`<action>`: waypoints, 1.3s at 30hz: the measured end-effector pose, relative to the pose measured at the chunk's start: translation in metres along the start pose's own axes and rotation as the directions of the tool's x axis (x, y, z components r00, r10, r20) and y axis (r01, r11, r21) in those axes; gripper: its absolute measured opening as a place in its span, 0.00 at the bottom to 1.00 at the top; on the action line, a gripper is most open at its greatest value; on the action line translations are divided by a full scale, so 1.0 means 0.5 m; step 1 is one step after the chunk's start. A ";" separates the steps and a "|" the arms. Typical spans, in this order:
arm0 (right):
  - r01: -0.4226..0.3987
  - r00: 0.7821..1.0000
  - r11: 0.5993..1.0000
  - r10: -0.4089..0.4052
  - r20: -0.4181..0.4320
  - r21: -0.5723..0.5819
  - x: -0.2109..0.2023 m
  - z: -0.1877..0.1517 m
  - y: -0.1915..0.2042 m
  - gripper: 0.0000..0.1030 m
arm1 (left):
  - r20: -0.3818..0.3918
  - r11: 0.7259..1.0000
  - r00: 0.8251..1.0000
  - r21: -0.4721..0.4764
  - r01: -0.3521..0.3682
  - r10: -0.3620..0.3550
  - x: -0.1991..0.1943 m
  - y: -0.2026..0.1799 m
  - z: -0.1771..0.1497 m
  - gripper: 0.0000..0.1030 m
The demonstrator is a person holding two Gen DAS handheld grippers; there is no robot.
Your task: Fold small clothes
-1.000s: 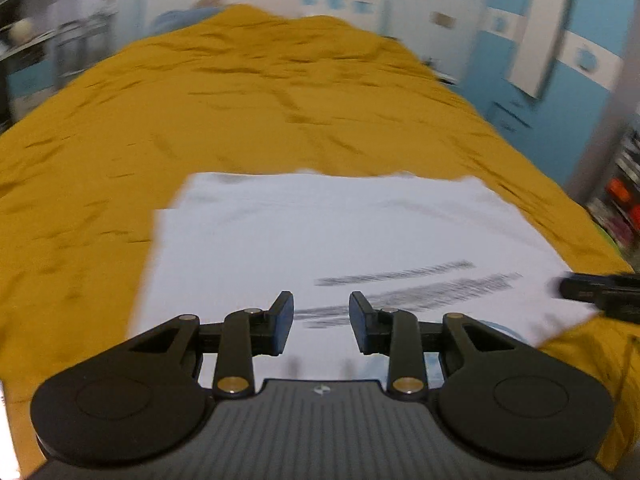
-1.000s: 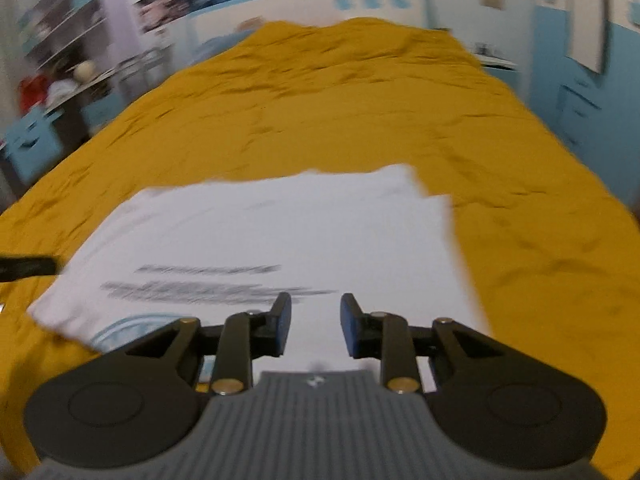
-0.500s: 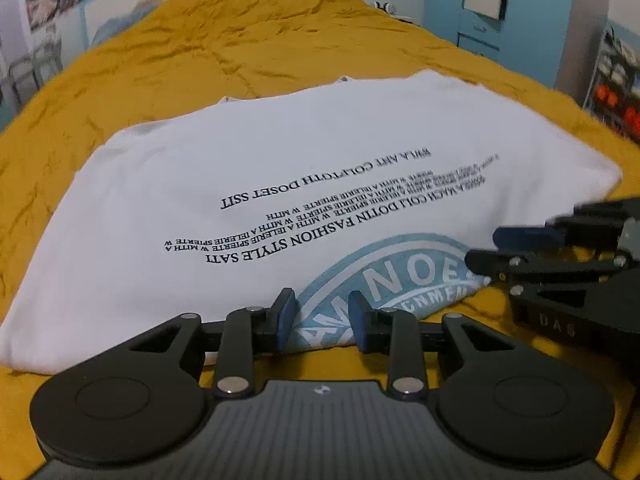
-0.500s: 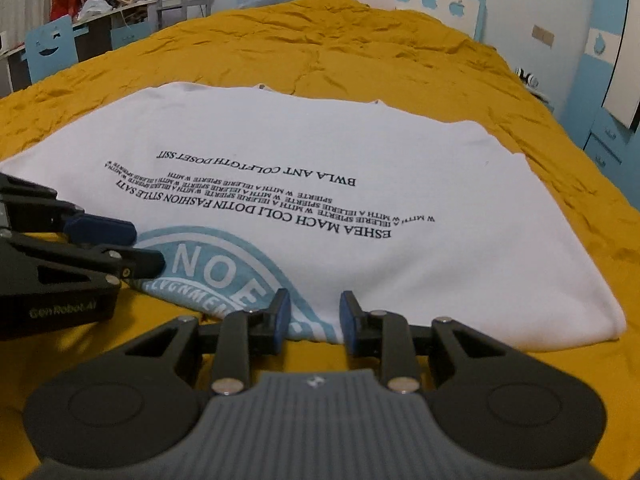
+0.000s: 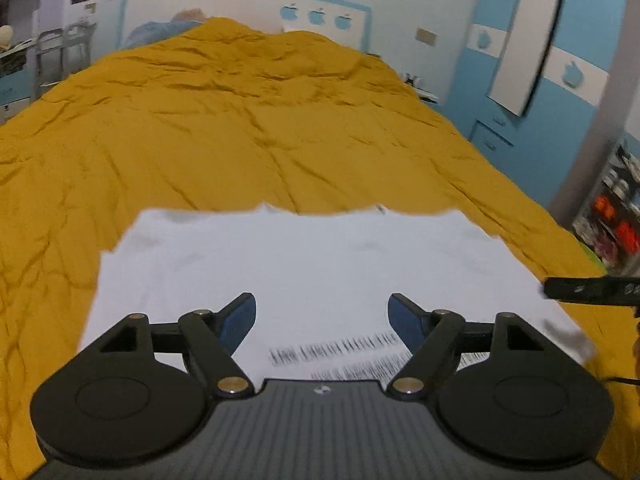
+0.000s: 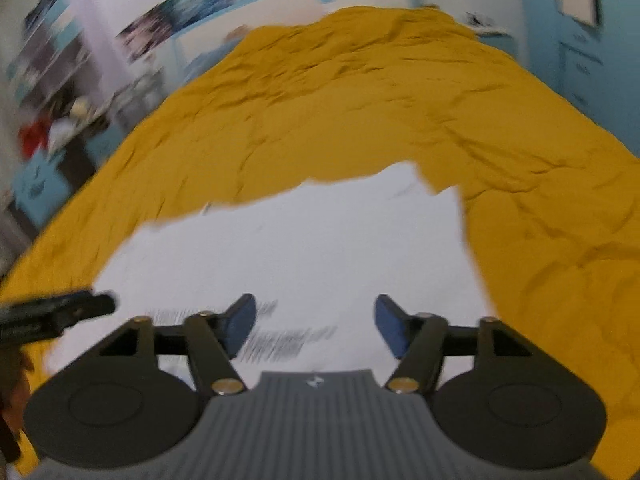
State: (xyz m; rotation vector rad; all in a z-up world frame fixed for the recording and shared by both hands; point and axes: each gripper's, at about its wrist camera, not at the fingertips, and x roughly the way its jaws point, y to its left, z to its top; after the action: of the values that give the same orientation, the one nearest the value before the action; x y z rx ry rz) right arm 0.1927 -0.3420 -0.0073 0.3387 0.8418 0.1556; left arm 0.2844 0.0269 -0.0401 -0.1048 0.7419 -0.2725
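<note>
Shirt (image 5: 320,264) lay flat near the bed's (image 5: 240,128) foot edge, just ahead of both wide-open, empty hand-held grippers (image 5: 322,316) (image 6: 315,322).

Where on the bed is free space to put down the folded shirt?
The yellow bedspread lies bare beyond the far edge of the white T-shirt, up to the headboard. Bare strips also flank the shirt. The near end is crowded: the left gripper and right gripper hover open over the shirt.
</note>
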 end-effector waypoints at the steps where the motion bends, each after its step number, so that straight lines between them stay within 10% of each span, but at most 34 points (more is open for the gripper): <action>1: -0.001 1.000 1.000 0.001 -0.002 0.030 0.008 0.020 -0.022 0.67 | -0.009 1.000 1.000 -0.012 -0.007 0.006 0.011 0.008 0.015 0.86; 10: 0.011 0.997 0.982 0.004 -0.075 0.189 0.158 0.154 -0.205 0.58 | -0.041 0.999 0.999 -0.017 0.031 -0.032 0.151 0.066 0.091 0.58; 20: -0.065 0.985 0.959 0.105 -0.133 0.275 0.273 0.152 -0.284 0.35 | -0.141 0.997 0.988 0.041 0.066 -0.060 0.344 0.013 0.127 0.28; 30: -0.093 0.983 0.968 0.127 -0.137 0.232 0.319 0.158 -0.278 0.14 | -0.216 0.999 0.976 0.040 0.033 -0.023 0.477 -0.010 0.123 0.26; 39: -0.109 0.985 0.972 0.133 -0.106 0.207 0.293 0.177 -0.255 0.08 | -0.145 0.997 0.989 0.061 0.046 -0.037 0.387 -0.029 0.135 0.25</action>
State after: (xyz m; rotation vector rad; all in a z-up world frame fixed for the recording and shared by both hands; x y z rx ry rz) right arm 0.3561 -0.4424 -0.1010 0.5756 0.9583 0.2071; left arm 0.4636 -0.0415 -0.1139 -0.0401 0.8738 -0.3458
